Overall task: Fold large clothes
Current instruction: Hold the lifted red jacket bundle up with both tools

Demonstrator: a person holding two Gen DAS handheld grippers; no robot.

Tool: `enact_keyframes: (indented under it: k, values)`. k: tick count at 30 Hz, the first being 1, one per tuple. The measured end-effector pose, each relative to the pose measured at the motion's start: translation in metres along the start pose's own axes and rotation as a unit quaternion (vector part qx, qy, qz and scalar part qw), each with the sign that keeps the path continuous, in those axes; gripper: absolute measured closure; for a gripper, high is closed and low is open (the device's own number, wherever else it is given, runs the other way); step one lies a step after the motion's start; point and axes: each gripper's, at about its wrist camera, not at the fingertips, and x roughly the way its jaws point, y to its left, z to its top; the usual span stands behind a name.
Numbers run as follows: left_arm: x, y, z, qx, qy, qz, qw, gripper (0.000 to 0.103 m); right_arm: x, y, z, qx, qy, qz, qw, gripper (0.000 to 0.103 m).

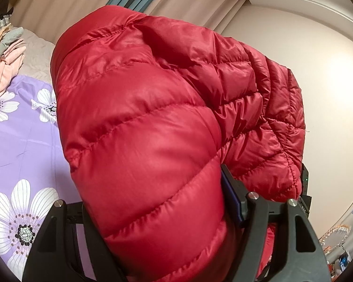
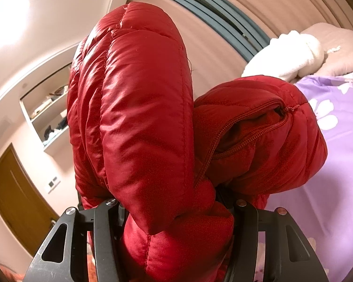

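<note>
Plainly, the red down jacket [image 1: 153, 108] is bunched up between the fingers of both grippers and fills most of each wrist view. On the left gripper [image 1: 167, 211], the puffy quilted fabric bulges up and forward from between the two black fingers, hiding the left one almost wholly; the blue pad of the right finger [image 1: 233, 202] presses into the side of the bundle, so this gripper is clamped on the jacket. More of the quilted fabric drapes off to the right, over and behind that finger.

On the right gripper [image 2: 176, 213], a thick fold of the same jacket rises straight up from between the fingers, and a second lobe with an open zipper [image 2: 254, 129] swells to the right of it. The fabric is squeezed between the two black arms at the bottom, so this gripper too is closed on the jacket.

The jacket is held up off the bed, whose purple flowered sheet [image 1: 18, 145] lies below and to the side. A pile of folded clothes [image 1: 4, 54] sits at the far end of the bed in the left view; a white pillow [image 2: 287, 54] shows in the right view.
</note>
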Motion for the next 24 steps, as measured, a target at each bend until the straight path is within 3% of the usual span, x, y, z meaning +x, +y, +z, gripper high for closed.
enact_keyframes:
  k: [8,24]
  values:
    - [-0.010,0.011,0.007,-0.002,0.003,0.018,0.9998,0.032,0.043,0.006,-0.005,0.009,0.005,-0.007,1.000,0.047]
    - [-0.052,0.011,0.010,0.000,-0.007,0.027,0.9996,0.031,0.076,0.026,0.007,-0.001,0.014,0.010,1.000,0.046]
